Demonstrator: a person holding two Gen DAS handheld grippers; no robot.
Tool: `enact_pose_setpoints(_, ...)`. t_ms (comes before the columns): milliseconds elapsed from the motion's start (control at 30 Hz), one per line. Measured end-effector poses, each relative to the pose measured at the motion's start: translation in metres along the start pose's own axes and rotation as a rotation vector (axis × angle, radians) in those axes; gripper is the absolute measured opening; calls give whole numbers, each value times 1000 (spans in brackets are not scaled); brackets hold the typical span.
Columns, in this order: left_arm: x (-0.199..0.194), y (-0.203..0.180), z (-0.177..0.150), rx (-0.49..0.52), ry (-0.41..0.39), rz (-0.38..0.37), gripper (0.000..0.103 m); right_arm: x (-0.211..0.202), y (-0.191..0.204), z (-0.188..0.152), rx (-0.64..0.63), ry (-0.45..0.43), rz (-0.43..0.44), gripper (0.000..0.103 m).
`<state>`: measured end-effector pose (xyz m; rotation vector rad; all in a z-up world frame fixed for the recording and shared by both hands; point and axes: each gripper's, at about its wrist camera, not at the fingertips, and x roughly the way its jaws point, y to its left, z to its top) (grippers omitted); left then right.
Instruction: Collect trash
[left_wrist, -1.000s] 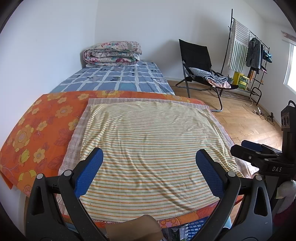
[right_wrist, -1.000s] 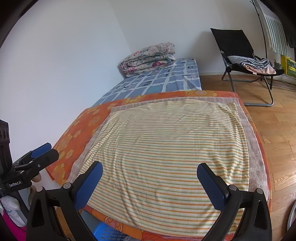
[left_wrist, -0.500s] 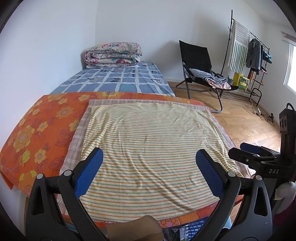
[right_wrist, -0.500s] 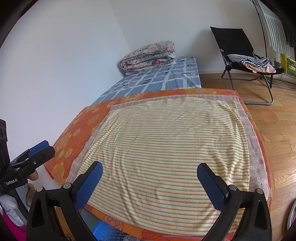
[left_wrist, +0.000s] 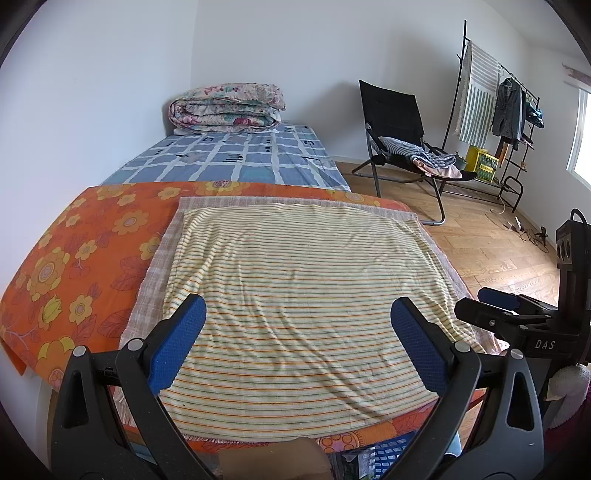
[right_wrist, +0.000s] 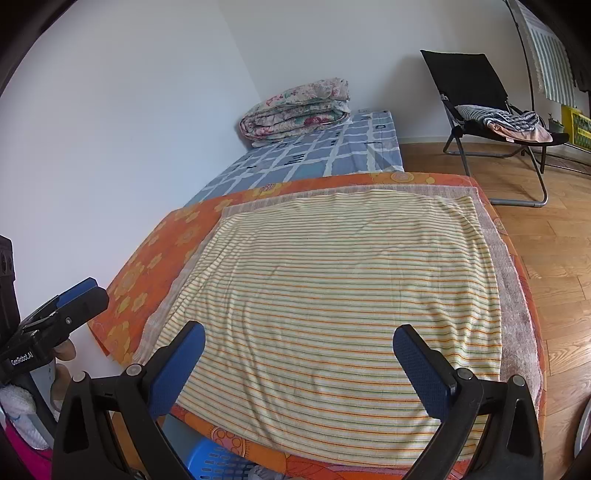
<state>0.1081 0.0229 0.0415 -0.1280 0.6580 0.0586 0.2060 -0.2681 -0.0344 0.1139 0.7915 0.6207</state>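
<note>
A table covered by a yellow striped cloth (left_wrist: 295, 280) over an orange flowered cloth (left_wrist: 74, 258) fills both views; I see no loose trash on it. My left gripper (left_wrist: 297, 310) hovers open over the near edge with nothing between its blue pads. My right gripper (right_wrist: 299, 334) is also open and empty over the same edge, and shows at the right of the left wrist view (left_wrist: 495, 302). A blue slotted basket (right_wrist: 218, 461) peeks out under the table edge. A brown object (left_wrist: 273, 458) at the bottom edge is cut off.
Behind the table lies a bed with a blue checked sheet (left_wrist: 236, 155) and a folded floral quilt (left_wrist: 229, 110). A black folding chair (left_wrist: 399, 122) with clothes and a clothes rack (left_wrist: 491, 92) stand on the wooden floor (left_wrist: 491, 251) to the right.
Both views have drifted slightly over the table's near edge. Both grippers stay open and empty; nothing on the table has moved.
</note>
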Motion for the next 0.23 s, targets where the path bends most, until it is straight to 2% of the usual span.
enact_pose_setpoints(233,-2,1,3,5,-8,-1,102,2,0,0,6,13,3,103)
